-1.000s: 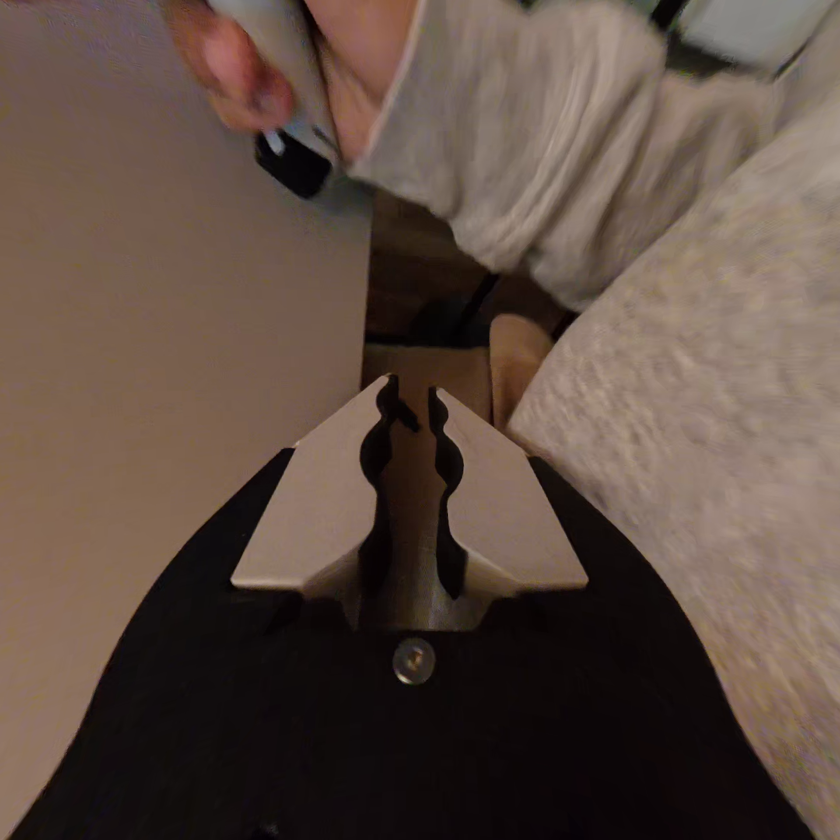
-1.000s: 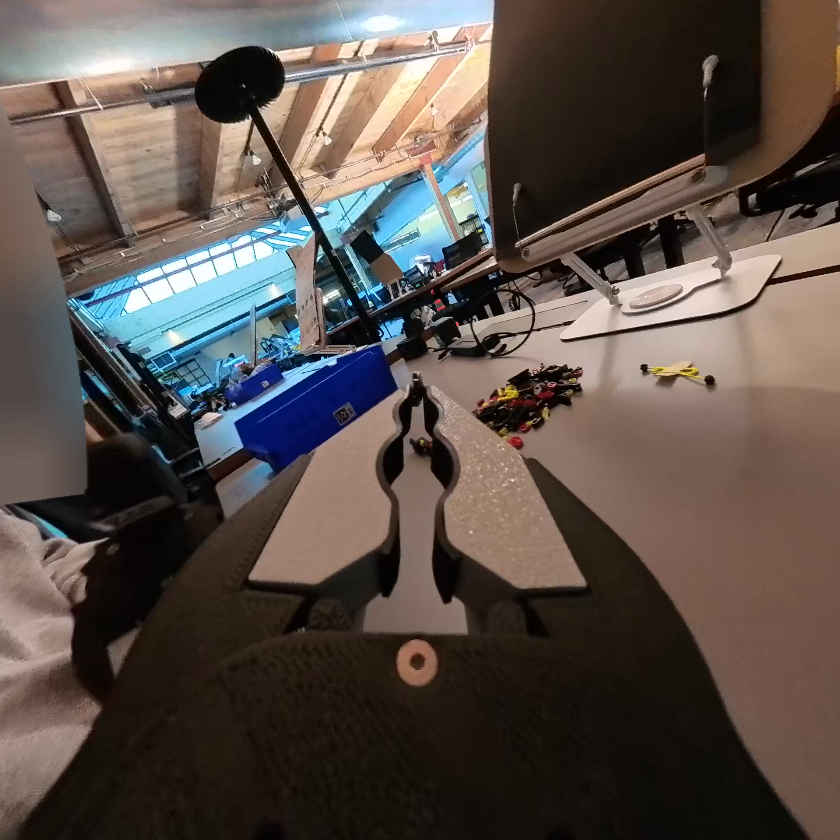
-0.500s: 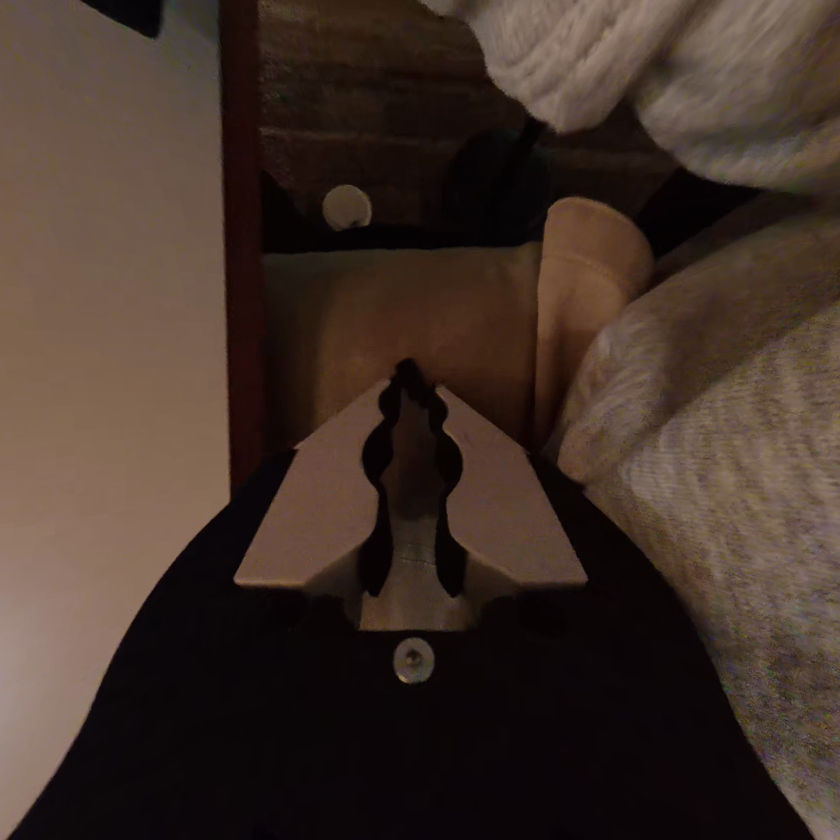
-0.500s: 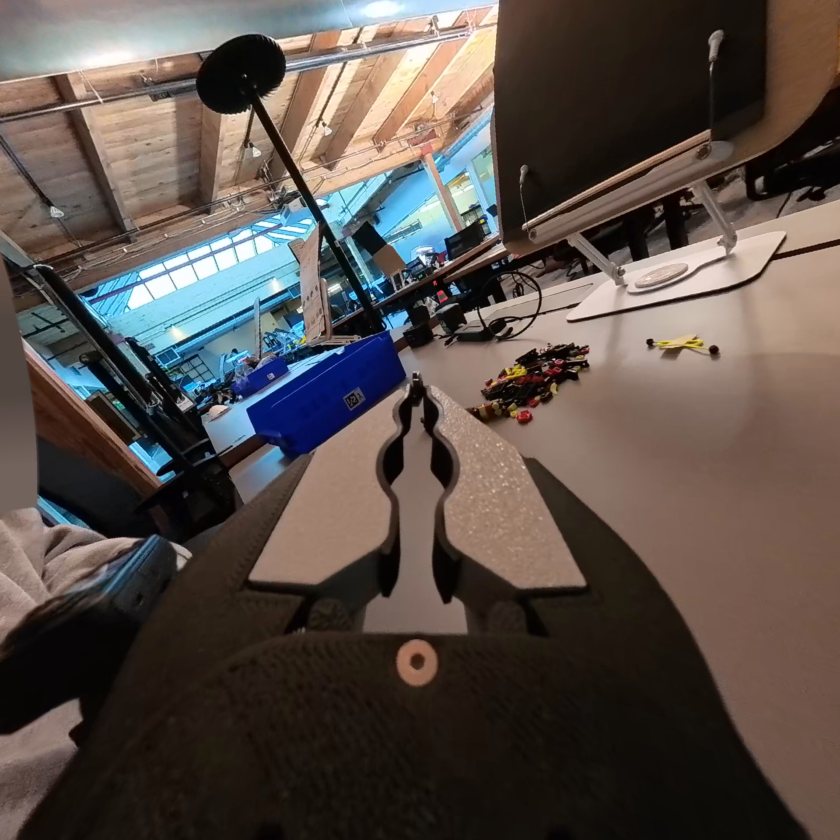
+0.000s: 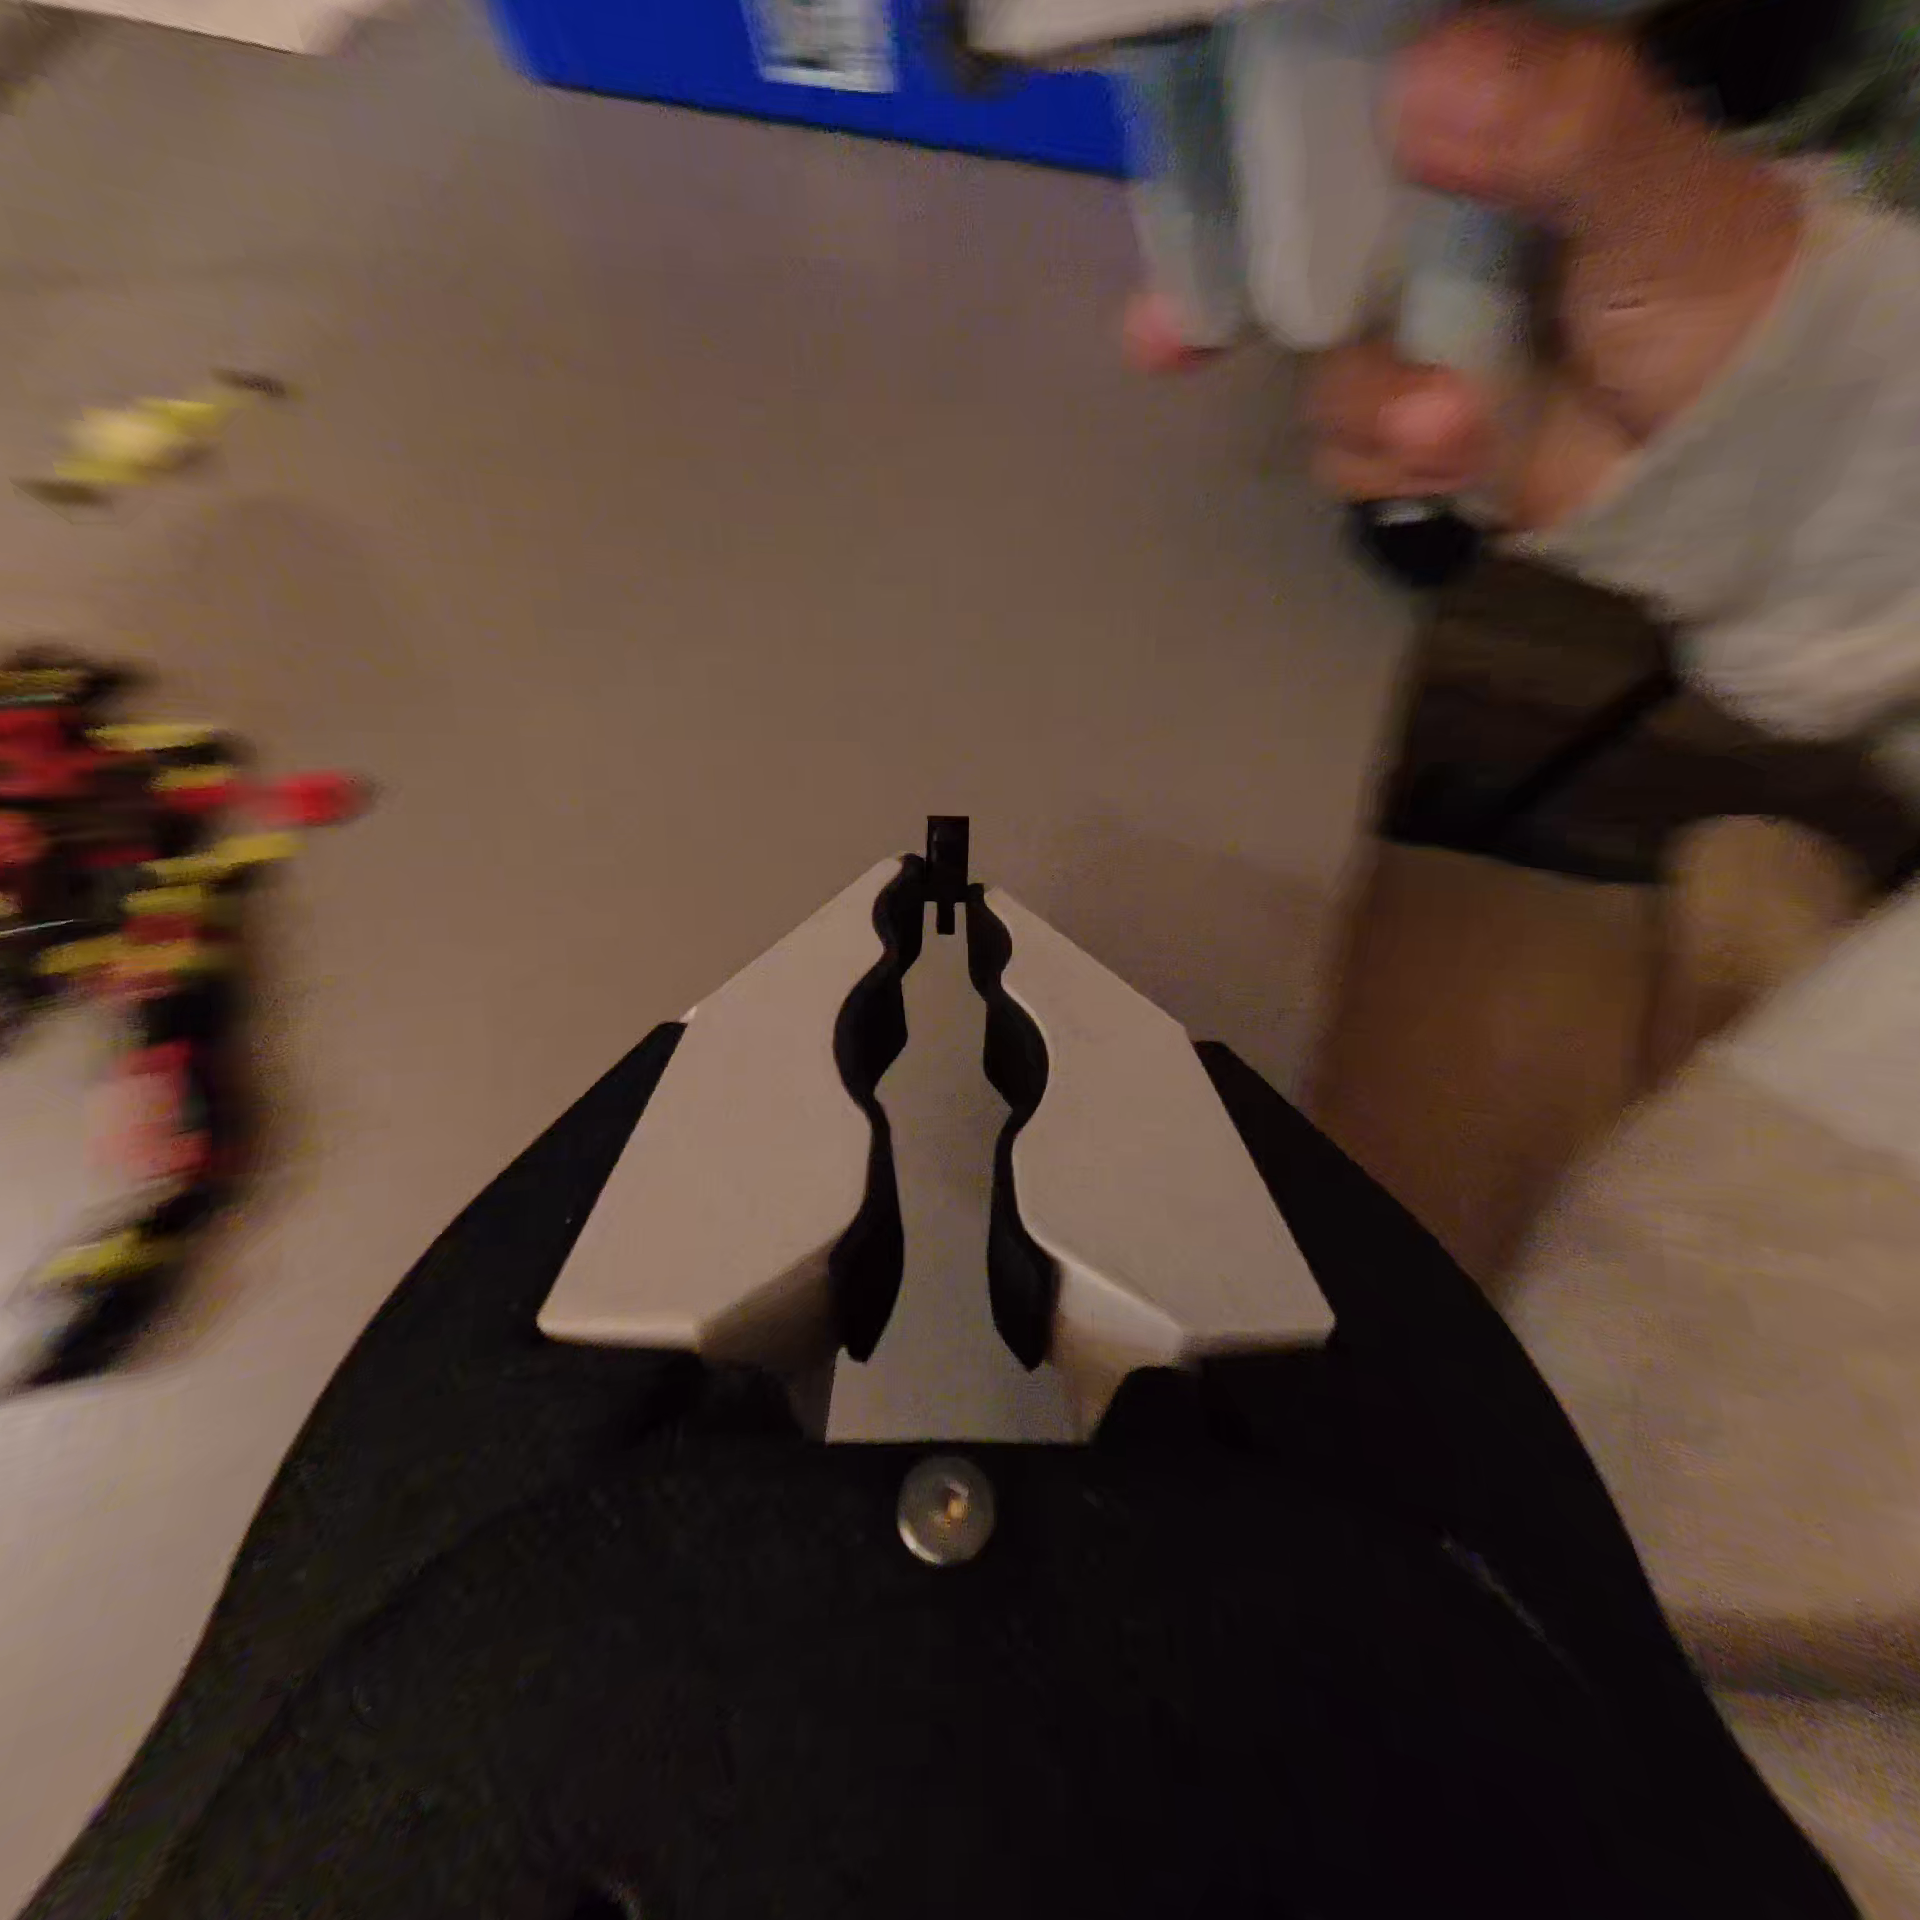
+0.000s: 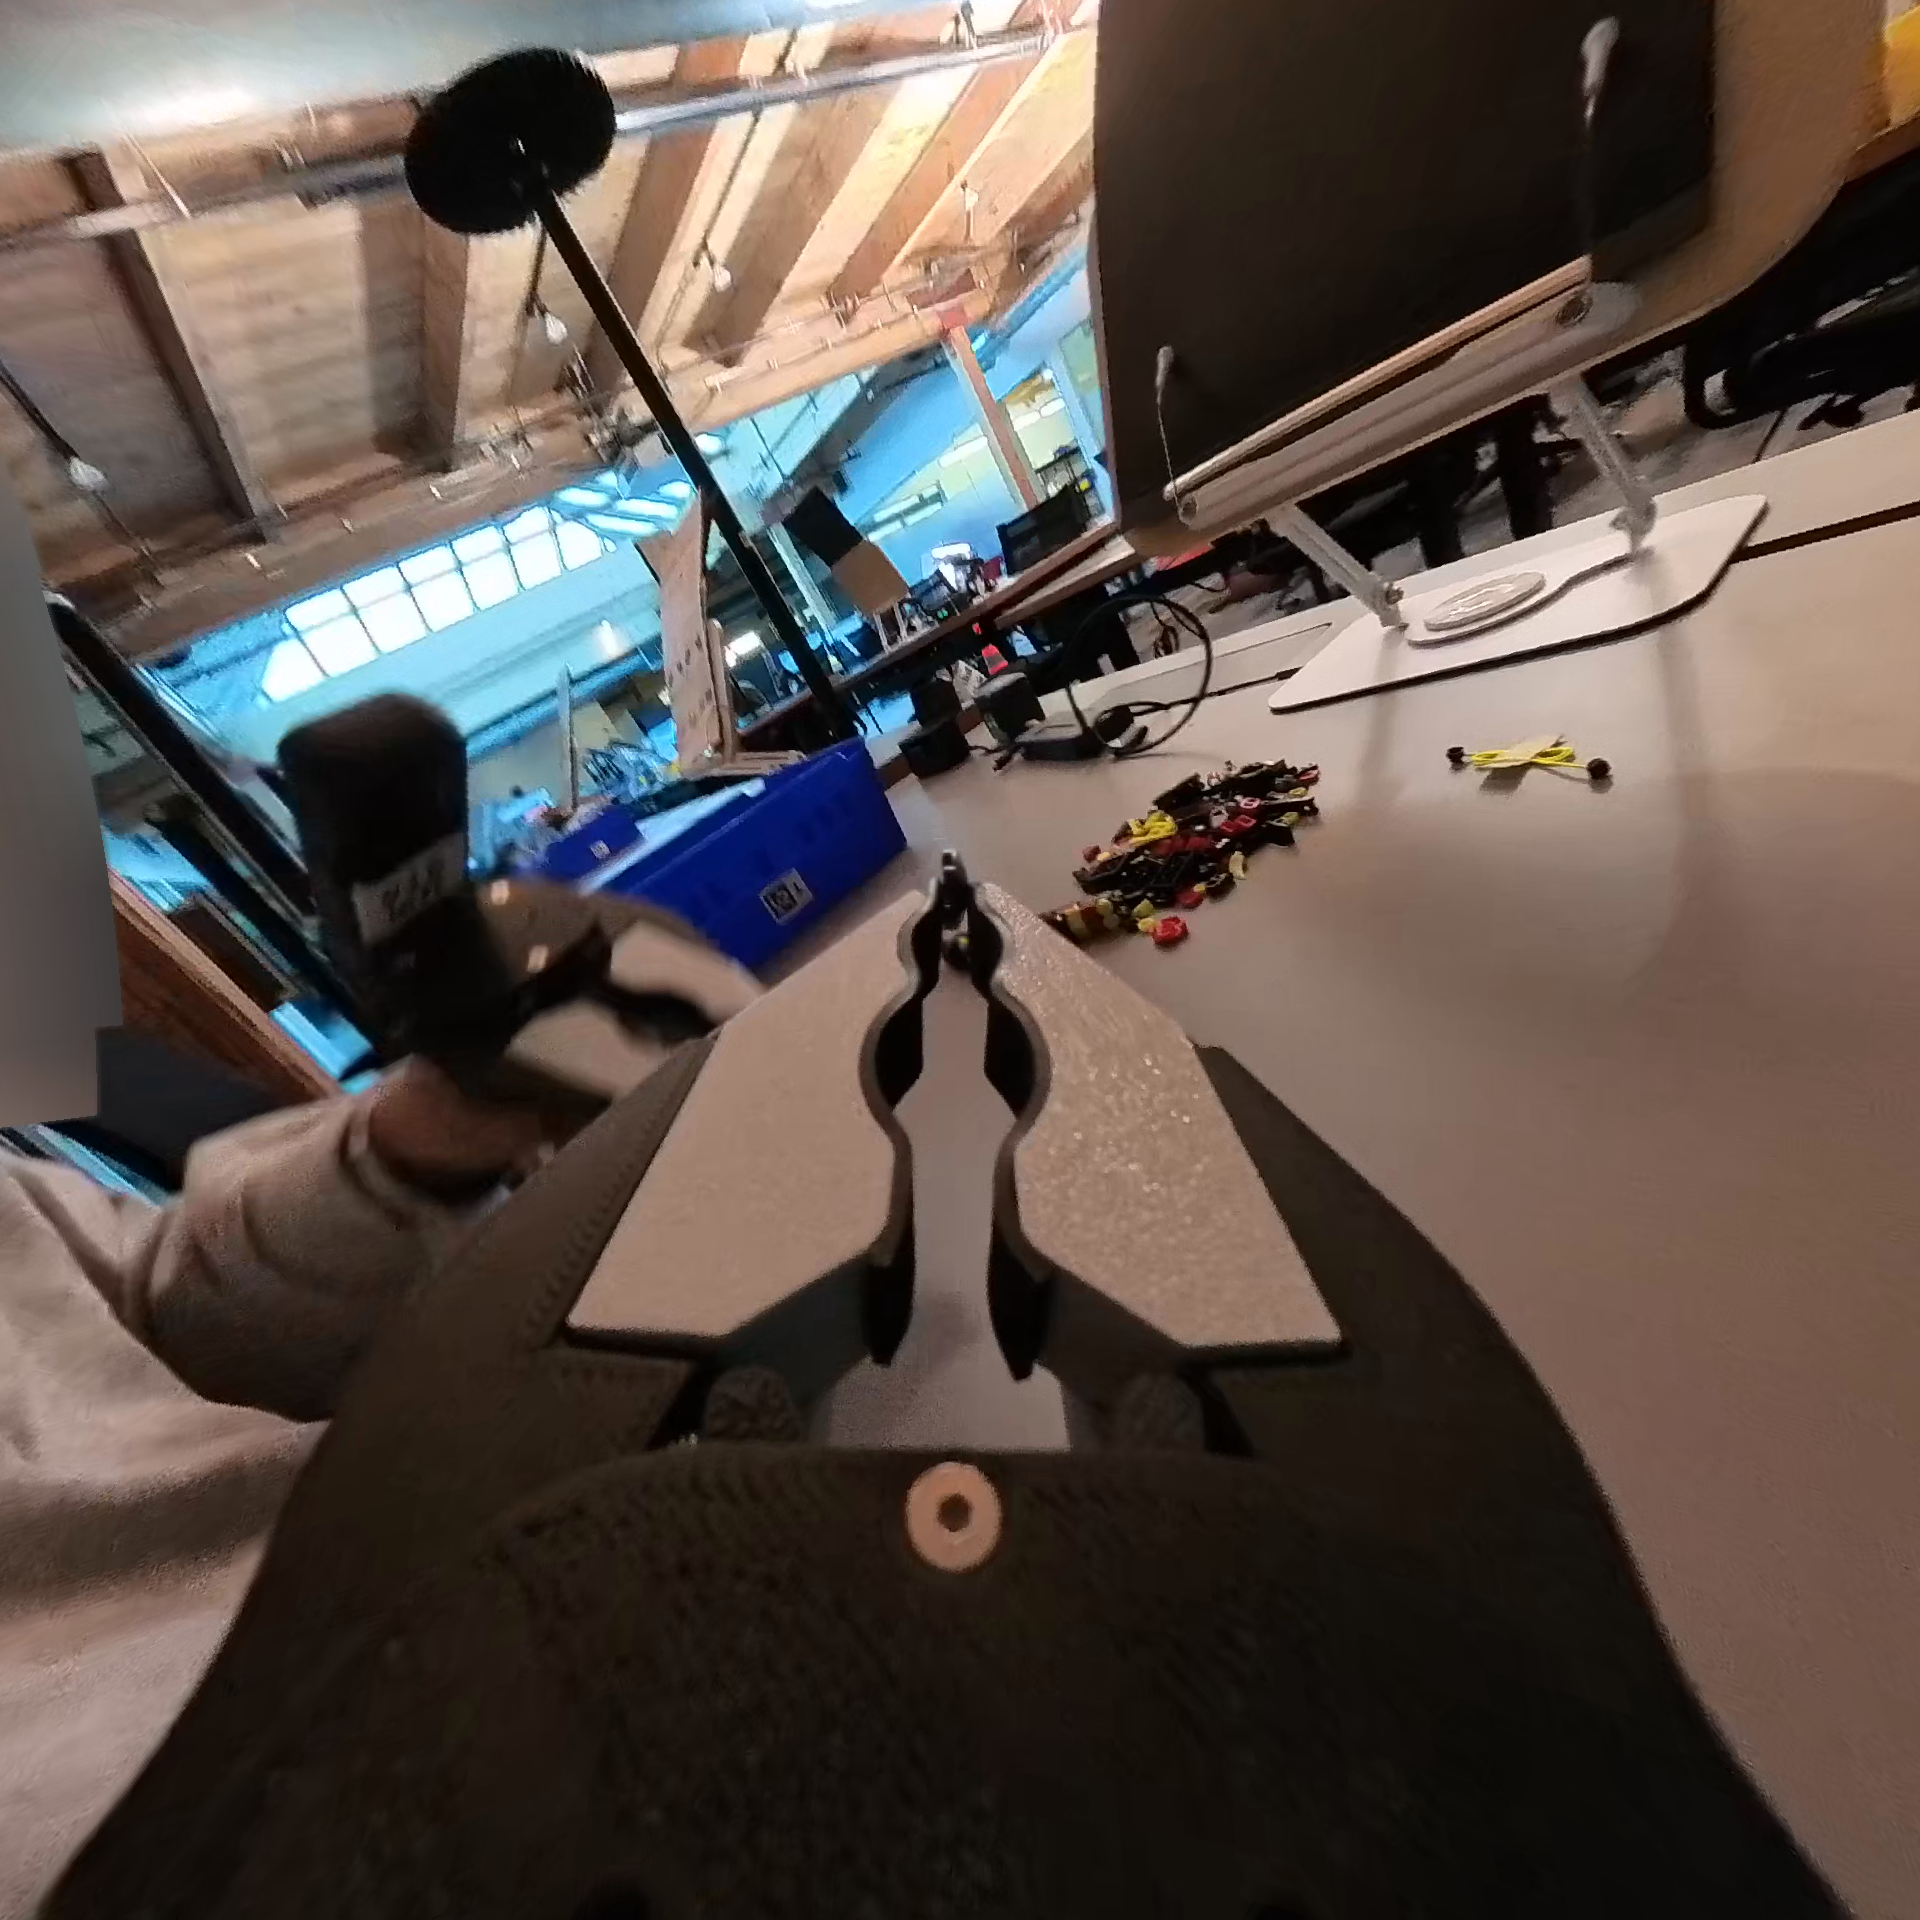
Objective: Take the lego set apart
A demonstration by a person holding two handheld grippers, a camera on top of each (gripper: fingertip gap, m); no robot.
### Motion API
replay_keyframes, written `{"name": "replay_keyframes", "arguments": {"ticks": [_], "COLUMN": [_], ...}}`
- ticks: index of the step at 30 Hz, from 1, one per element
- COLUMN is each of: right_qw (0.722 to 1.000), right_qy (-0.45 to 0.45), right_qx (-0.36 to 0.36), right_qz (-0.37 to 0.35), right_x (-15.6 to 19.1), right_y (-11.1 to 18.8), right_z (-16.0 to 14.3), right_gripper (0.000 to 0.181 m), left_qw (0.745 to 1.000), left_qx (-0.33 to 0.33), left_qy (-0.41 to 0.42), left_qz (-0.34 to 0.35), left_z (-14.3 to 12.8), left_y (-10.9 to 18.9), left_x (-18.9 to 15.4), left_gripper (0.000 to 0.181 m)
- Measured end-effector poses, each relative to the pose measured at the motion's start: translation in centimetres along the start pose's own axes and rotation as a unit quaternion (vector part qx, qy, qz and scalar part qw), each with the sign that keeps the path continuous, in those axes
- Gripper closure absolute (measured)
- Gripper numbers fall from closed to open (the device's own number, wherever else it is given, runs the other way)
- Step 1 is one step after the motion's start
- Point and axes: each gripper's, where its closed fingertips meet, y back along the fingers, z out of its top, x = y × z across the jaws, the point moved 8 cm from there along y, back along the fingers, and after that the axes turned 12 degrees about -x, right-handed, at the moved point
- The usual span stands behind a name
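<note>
My left gripper (image 5: 947, 883) is shut on a small black lego pin (image 5: 947, 847) that sticks out past its tips, above the grey table. A blurred pile of red, yellow and black lego pieces (image 5: 114, 935) lies to its left. My right gripper (image 6: 951, 904) is shut on a small black lego piece (image 6: 949, 878) at its tips, low over the table. The same pile (image 6: 1195, 842) lies ahead and to its right. A yellow piece with black ends (image 6: 1522, 756) lies farther right, and also shows blurred in the left wrist view (image 5: 135, 442).
A blue bin (image 6: 758, 862) stands at the table's far left edge, also in the left wrist view (image 5: 831, 73). A monitor on a white stand (image 6: 1507, 613) and cables (image 6: 1122, 717) sit at the back. A hand holds the other gripper (image 6: 416, 894). Left tips to right tips: about 12 cm.
My left gripper has swung up from facing the table edge and the person's lap to over the table. The hand with it has come into the right wrist view.
</note>
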Motion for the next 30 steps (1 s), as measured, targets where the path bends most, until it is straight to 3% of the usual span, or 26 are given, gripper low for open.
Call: {"name": "replay_keyframes", "arguments": {"ticks": [3,7,13,17,22,23,25,30], "right_qw": [0.998,0.988,0.963,0.951,0.948,0.953,0.966,0.984], "right_qy": [0.040,0.070,0.134,0.109,0.095,0.079,0.037,0.051], "right_qx": [0.041,0.135,0.232,0.287,0.296,0.285,0.251,0.166], "right_qz": [-0.008,-0.007,0.013,-0.028,-0.069,-0.066,-0.053,-0.040], "right_x": [-0.1,-1.0,-4.4,-7.4,-9.8,-9.9,-9.7,-7.0], "right_y": [-1.7,-7.0,-18.4,-23.4,-24.7,-24.6,-24.0,-19.6], "right_z": [-0.8,-2.7,-5.7,-7.8,-8.3,-8.1,-7.4,-5.4], "right_gripper": [0.180,0.180,0.180,0.180,0.147,0.131,0.118,0.115], "left_qw": [0.993,0.992,0.987,0.983,0.984,0.982,0.977,0.977], "left_qx": [0.013,0.011,-0.007,-0.007,-0.025,-0.037,-0.057,-0.052], "left_qy": [-0.041,0.076,0.108,0.151,0.145,0.154,0.176,0.159], "left_qz": [0.105,0.100,0.120,0.100,0.098,0.104,0.109,0.136], "left_z": [0.1,-0.3,-1.4,-2.5,-3.0,-2.9,-2.6,-2.2], "left_y": [2.1,1.9,0.2,-0.1,1.6,1.9,2.2,2.7], "left_x": [8.5,16.6,21.1,21.8,22.2,22.4,22.8,22.3], "left_gripper": [0.174,0.174,0.173,0.173,0.172,0.162,0.131,0.110]}}
